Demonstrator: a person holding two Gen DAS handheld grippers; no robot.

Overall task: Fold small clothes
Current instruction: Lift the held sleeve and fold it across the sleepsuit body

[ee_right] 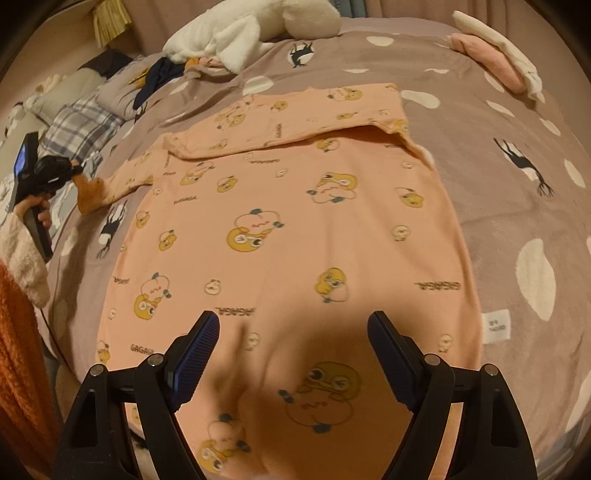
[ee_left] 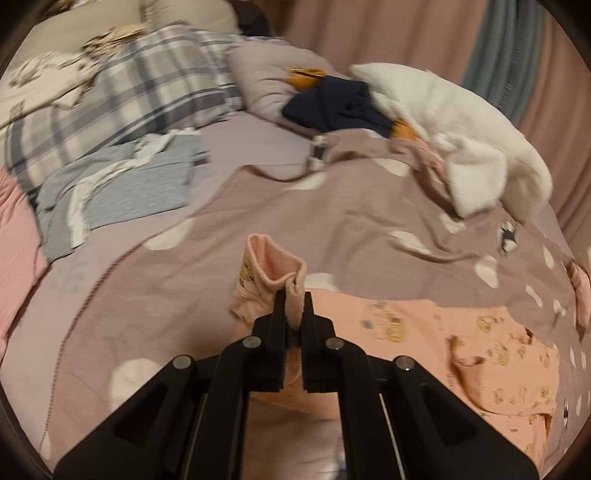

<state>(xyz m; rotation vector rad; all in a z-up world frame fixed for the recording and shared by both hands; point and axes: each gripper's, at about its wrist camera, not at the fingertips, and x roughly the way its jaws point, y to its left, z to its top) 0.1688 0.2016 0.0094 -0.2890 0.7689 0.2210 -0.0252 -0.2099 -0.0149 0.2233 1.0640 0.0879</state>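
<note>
A small peach shirt point(ee_right: 295, 240) with yellow cartoon prints lies flat on the mauve bedspread point(ee_right: 498, 166). One sleeve point(ee_right: 295, 118) is folded across its upper part. My left gripper point(ee_left: 294, 295) is shut on the cuff point(ee_left: 273, 273) of the other sleeve and holds it lifted off the bed; the shirt's body point(ee_left: 461, 339) lies to its right. In the right wrist view the left gripper point(ee_right: 75, 173) shows at the far left holding that cuff point(ee_right: 92, 194). My right gripper point(ee_right: 293, 325) is open and empty, above the shirt's near hem.
White plush blanket point(ee_left: 443, 122) and dark navy garment point(ee_left: 332, 103) lie near the pillows point(ee_left: 140, 103). Folded grey striped clothes point(ee_left: 122, 188) lie at the left. Folded pink and white clothes point(ee_right: 495, 55) sit at the bed's far right. Curtains point(ee_left: 406, 33) hang behind.
</note>
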